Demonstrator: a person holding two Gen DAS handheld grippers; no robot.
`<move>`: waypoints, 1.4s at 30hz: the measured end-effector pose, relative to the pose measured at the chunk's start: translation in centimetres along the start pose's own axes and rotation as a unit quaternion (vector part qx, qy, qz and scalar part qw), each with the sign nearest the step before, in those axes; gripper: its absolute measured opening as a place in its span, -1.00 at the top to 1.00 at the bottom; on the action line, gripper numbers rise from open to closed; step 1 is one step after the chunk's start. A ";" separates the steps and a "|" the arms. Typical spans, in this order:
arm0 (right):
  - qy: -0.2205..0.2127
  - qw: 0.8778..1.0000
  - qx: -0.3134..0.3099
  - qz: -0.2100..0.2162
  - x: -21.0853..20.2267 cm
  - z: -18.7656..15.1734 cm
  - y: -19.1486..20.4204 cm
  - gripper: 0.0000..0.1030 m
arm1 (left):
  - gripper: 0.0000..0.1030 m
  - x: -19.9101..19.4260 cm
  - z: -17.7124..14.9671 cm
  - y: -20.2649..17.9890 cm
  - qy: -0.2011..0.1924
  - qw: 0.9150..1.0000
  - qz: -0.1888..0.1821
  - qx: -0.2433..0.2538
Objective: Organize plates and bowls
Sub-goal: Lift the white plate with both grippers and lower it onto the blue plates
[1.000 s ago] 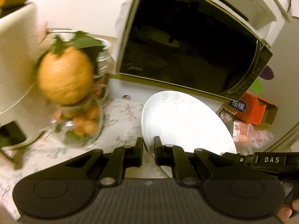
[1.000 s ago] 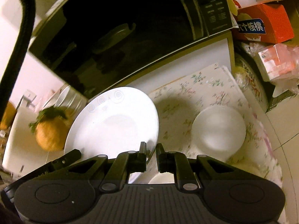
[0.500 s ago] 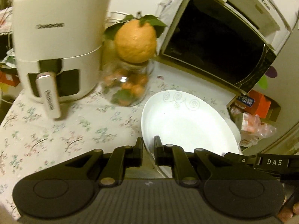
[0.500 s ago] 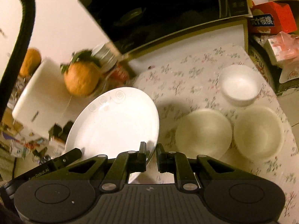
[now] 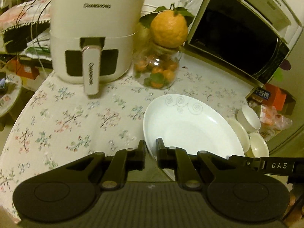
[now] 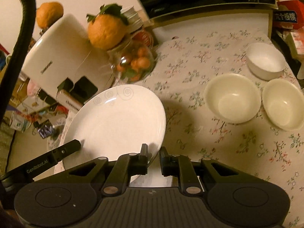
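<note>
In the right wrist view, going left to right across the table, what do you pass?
Air fryer → jar of small oranges with a big orange on top → white plate held at its rim by both the left gripper and right gripper → nearer cream bowl → far-right cream bowl.

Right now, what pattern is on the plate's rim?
Plain white plate with three faint grey spiral swirls on its far rim, clearest in the left wrist view.
</note>
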State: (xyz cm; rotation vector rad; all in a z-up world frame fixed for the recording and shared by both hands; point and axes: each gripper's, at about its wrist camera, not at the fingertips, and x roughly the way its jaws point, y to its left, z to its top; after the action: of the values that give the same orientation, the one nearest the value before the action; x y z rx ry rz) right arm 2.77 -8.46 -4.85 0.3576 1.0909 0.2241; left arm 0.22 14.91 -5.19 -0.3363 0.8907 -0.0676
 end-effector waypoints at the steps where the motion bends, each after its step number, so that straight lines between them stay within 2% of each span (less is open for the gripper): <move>1: 0.001 1.000 -0.003 -0.001 0.0 -0.2 0.2 0.75 | 0.82 -0.1 -0.3 0.2 0.000 1.000 0.001 0.000; 13: 0.031 0.999 -0.030 -0.008 1.4 -2.9 1.7 0.71 | 0.82 0.0 -2.2 2.2 0.020 1.000 0.019 -0.004; 28: 0.057 0.997 -0.046 -0.028 2.0 -4.5 1.6 0.70 | 0.79 1.0 -4.2 2.3 0.051 0.998 0.026 0.012; 42: 0.070 0.995 -0.052 -0.044 2.4 -5.2 1.4 0.69 | 0.76 1.7 -4.9 1.8 0.061 0.997 0.038 0.040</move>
State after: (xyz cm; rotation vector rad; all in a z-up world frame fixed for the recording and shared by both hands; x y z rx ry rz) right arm -0.79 -5.47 -8.47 0.2032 1.2259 0.2291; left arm -2.65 15.00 -9.88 -0.2257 1.0177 -0.0540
